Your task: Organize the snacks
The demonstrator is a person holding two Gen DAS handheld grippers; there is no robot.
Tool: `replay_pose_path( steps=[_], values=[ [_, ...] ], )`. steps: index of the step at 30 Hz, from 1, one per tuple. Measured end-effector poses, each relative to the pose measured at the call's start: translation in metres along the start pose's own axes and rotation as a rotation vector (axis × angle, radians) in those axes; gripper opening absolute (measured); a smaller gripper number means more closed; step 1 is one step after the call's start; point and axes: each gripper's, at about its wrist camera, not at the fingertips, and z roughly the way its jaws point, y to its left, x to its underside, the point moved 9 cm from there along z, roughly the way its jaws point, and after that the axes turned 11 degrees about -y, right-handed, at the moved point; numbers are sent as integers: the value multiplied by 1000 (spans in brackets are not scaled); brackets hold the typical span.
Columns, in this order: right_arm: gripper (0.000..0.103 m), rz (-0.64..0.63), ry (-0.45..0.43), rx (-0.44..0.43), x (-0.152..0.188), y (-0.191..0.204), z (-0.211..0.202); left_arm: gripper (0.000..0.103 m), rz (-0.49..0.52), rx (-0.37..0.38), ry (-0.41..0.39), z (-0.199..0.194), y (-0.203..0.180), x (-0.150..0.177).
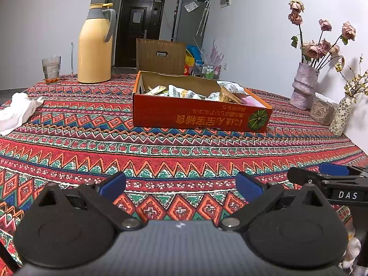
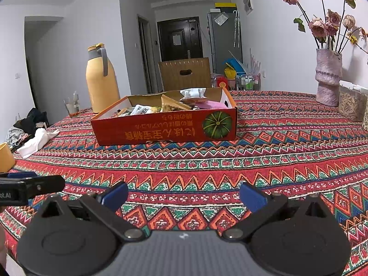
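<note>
The red cardboard box (image 1: 200, 117) sits mid-counter on the patterned cloth (image 1: 115, 147), its snack packets (image 1: 184, 93) heaped inside — all well ahead of both tools. The left gripper (image 1: 180, 187) hovers low over the cloth, jaws spread wide and holding nothing; the right gripper (image 2: 184, 194) does the same just beside it. A yellow thermos (image 1: 95, 46) and a glass (image 1: 51, 70) stand behind the box, a vase of dried roses (image 2: 327, 78) far right.

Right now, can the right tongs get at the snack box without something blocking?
Probably yes: the right tongs stand open, and only bare tablecloth lies before the snack box.
</note>
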Motion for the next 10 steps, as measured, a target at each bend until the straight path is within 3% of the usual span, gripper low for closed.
replay_pose_path(
  steps=[10],
  values=[
    [103,0,3,-1,1,0,0,103,5,12,-1,1,-1,0]
  ],
)
